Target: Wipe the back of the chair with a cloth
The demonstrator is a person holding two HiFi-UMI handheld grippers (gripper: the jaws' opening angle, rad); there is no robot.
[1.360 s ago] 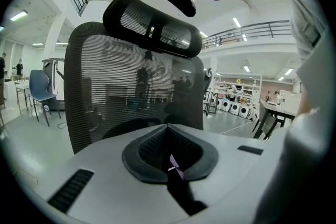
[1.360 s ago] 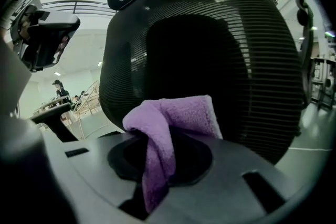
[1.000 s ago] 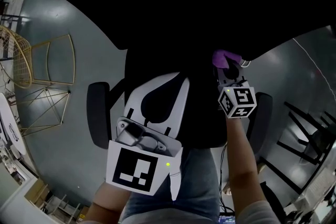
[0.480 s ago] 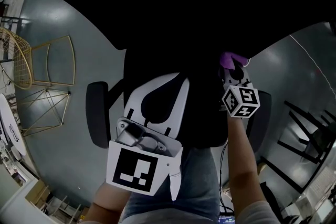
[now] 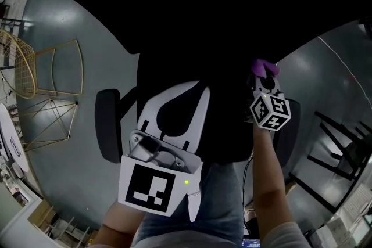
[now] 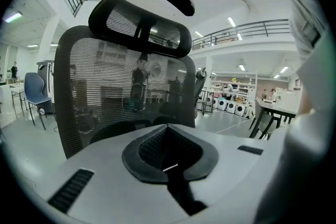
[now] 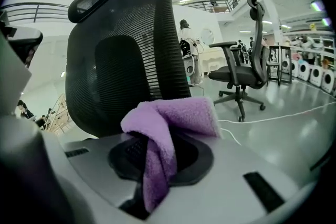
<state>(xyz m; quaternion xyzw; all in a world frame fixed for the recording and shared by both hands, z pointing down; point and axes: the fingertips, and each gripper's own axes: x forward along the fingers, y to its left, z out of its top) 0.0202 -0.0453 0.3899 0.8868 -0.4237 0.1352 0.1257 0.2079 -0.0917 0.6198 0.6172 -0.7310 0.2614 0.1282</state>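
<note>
Now, a purple cloth is pinched at the edge of a mesh chair back

Seen from above, the person stands behind a black office chair point(image 5: 192, 38) on a smooth grey floor point(image 5: 75, 20). The right gripper point(image 5: 262, 78) has its jaws pressed onto a fluffy purple cloth point(image 5: 263, 67). The cloth is folded into a soft drooping bundle at the right edge of the chair back. The right gripper view shows the cloth point(image 7: 170, 120) in front of the curved, finely ribbed mesh point(image 7: 121, 55) – whether the two touch cannot be made out. The left gripper point(image 6: 168, 152) is low behind the chair, its white jaws pressed together with nothing between them. Its ridged dark pads form a teardrop-shaped hollow. Above it rise the see-through mesh back point(image 6: 121, 86) and an oval headrest point(image 6: 139, 26). A gold wire chair point(image 5: 35, 67) stands well apart on the left.
</note>
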